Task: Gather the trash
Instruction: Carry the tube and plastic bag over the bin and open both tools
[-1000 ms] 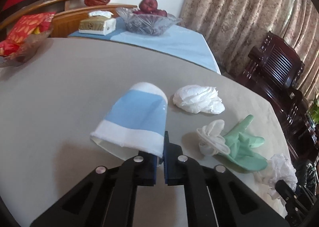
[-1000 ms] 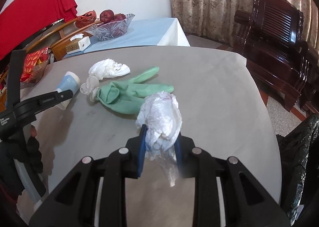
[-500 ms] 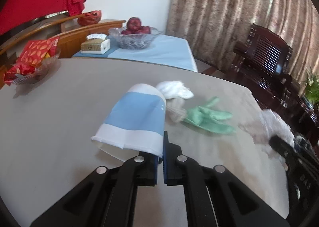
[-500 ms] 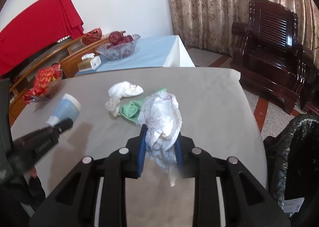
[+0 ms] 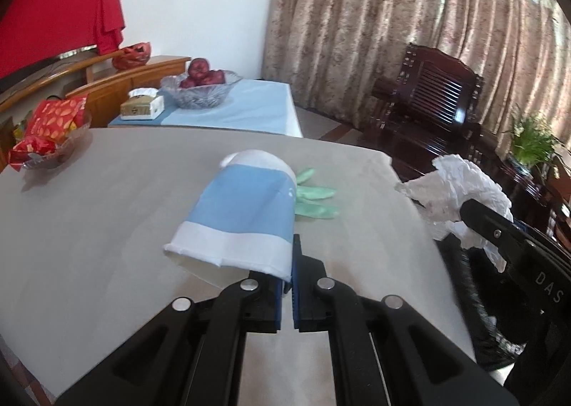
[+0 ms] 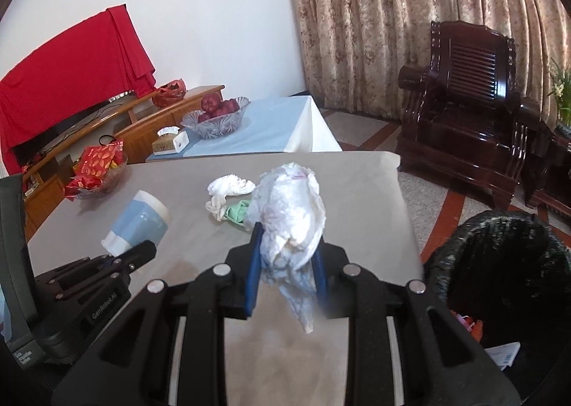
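Above the desk (image 6: 364, 192), both loads have risen: left tool (image 5: 292, 256) clamps the paper cup (image 5: 246, 217), right tool (image 6: 285, 263) clamps crumpled paper (image 6: 289, 213), now nearer the black bin (image 6: 506, 263); disposal follows.

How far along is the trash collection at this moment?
Mid-job. In hand: the left gripper pinches the rim of a blue-and-white paper cup, and the right gripper clamps a crumpled white plastic wrapper; neither is yet in the black-lined bin. Left on the grey table: a green rubber glove and a crumpled white tissue.
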`<state>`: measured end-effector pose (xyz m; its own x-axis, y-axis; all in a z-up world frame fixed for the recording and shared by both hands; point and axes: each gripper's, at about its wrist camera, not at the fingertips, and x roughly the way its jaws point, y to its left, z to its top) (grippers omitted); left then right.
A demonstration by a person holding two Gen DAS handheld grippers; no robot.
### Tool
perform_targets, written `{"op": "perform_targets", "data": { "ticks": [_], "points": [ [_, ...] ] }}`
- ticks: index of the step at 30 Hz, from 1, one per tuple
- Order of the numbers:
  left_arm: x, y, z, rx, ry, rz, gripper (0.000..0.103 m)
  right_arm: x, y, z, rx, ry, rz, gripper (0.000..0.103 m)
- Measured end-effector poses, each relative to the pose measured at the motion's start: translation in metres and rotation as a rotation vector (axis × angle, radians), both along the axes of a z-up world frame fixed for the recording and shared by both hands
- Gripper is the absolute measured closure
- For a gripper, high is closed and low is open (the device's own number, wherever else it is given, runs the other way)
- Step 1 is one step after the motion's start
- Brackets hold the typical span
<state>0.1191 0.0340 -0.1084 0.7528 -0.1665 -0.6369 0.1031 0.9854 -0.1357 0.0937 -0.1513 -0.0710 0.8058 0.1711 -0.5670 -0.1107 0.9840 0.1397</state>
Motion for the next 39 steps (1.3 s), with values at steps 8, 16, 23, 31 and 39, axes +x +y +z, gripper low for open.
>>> {"op": "perform_targets", "data": {
  "ticks": [8,16,23,31,39],
  "points": [
    [-0.033,-0.046,0.019,0.013,-0.031,-0.118,0.099,-0.043,-0.029,0.019,-0.014,-0.037,-0.049,0.079],
    [-0.057,-0.098,0.032,0.014,-0.060,-0.231,0.099,-0.076,-0.076,0.024,-0.020,-0.053,-0.144,0.079],
    [-0.065,-0.138,0.032,0.013,-0.065,-0.306,0.099,-0.098,-0.120,0.018,-0.033,-0.048,-0.232,0.079],
    [-0.061,-0.188,0.022,0.015,-0.050,-0.398,0.099,-0.121,-0.172,0.002,-0.067,-0.022,-0.336,0.079],
    [-0.047,-0.244,0.002,0.011,0.000,-0.508,0.099,-0.126,-0.226,-0.029,-0.073,0.036,-0.426,0.079]
  ]
}}
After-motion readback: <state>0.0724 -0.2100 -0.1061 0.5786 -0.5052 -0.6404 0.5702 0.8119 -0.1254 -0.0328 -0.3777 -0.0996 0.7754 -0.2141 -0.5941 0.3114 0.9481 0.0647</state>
